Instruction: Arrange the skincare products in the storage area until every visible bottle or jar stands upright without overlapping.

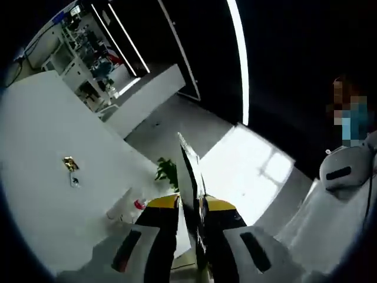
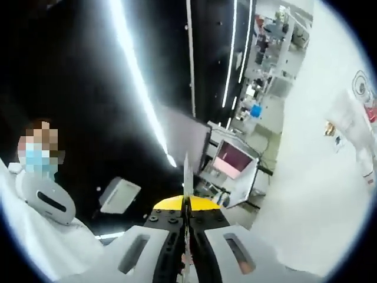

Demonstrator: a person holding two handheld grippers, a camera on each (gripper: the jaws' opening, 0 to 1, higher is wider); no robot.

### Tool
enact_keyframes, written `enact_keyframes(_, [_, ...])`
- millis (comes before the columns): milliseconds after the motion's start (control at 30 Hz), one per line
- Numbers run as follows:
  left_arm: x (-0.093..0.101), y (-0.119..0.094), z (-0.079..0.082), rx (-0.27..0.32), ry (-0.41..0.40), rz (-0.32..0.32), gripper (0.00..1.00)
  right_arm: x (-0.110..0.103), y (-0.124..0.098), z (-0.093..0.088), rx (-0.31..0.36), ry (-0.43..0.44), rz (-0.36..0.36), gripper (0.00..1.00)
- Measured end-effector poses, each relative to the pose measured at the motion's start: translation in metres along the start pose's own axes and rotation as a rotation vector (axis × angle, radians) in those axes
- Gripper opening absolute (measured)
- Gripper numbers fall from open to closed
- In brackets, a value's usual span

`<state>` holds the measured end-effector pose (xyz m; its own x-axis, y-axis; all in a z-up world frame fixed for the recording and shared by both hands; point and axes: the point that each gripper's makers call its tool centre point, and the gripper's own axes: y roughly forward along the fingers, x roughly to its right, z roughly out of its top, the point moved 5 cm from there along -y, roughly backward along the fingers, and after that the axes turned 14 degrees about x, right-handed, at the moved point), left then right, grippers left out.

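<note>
Both claws closed on nothing: left claw [image 1: 189, 154] above white table [image 1: 41, 147], right claw [image 2: 185, 171] aimed at monitor [image 2: 234, 159]

1. The left gripper view is strongly rolled and looks out over its own left claw [image 1: 189, 177] into the room, well away from the white counter [image 1: 41, 159], which slants across its left side.
2. The right gripper view is also rolled, aiming past the right claw [image 2: 186, 177] at dark ceiling light strips [image 2: 132, 71]; the counter runs down its right edge.
3. Both views share the counter, the shelving [image 1: 88, 53] behind it, and a masked person [image 2: 38, 154] at the edge.
</note>
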<state>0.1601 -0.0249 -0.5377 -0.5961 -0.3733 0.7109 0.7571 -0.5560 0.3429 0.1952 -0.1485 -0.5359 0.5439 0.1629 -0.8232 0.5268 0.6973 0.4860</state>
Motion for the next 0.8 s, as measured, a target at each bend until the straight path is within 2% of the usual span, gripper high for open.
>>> enact_keyframes(33, [0.002,0.0,0.0,0.007,-0.018,-0.013,0.3,-0.001,0.0,0.001,0.009,0.025,0.002,0.01])
enact_keyframes(100, [0.007,0.001,-0.003,0.008,-0.051,-0.045,0.35,0.001,-0.001,0.001,0.013,0.029,-0.002,0.01])
enact_keyframes(167, [0.005,0.001,-0.007,-0.014,-0.055,-0.034,0.26,0.002,-0.001,-0.002,-0.005,0.019,-0.017,0.01])
enact_keyframes(233, [0.001,0.001,-0.011,-0.034,-0.027,-0.004,0.09,0.006,-0.002,-0.007,-0.036,-0.013,-0.041,0.01])
enact_keyframes(267, [-0.001,0.001,-0.01,-0.03,-0.019,0.006,0.03,0.006,-0.002,-0.009,-0.043,-0.016,-0.047,0.01])
enact_keyframes(333, [-0.003,0.001,-0.01,-0.02,-0.029,0.017,0.04,0.008,-0.003,-0.008,-0.026,-0.007,-0.054,0.01])
enact_keyframes(400, [-0.006,0.001,-0.01,-0.001,-0.051,0.038,0.0,0.011,-0.003,-0.008,-0.023,-0.025,-0.068,0.01])
enact_keyframes(433, [-0.008,0.001,-0.008,0.026,-0.071,0.051,0.0,0.013,-0.005,-0.008,-0.015,-0.009,-0.074,0.01])
enact_keyframes(500, [-0.008,0.003,-0.007,0.089,-0.196,0.041,0.0,0.012,-0.005,-0.009,0.003,0.031,-0.063,0.01])
enact_keyframes(533, [-0.008,0.002,-0.008,0.096,-0.234,0.045,0.0,0.013,-0.005,-0.009,0.005,0.029,-0.066,0.01])
enact_keyframes(667, [-0.019,-0.003,-0.017,0.078,-0.236,0.091,0.0,0.021,-0.01,-0.011,-0.005,0.03,-0.116,0.01])
enact_keyframes(767, [-0.031,-0.007,-0.028,0.048,-0.272,0.163,0.0,0.034,-0.019,-0.014,-0.005,0.044,-0.188,0.01])
enact_keyframes(800, [-0.033,-0.008,-0.029,0.044,-0.273,0.172,0.0,0.042,-0.023,-0.016,-0.002,0.054,-0.233,0.01])
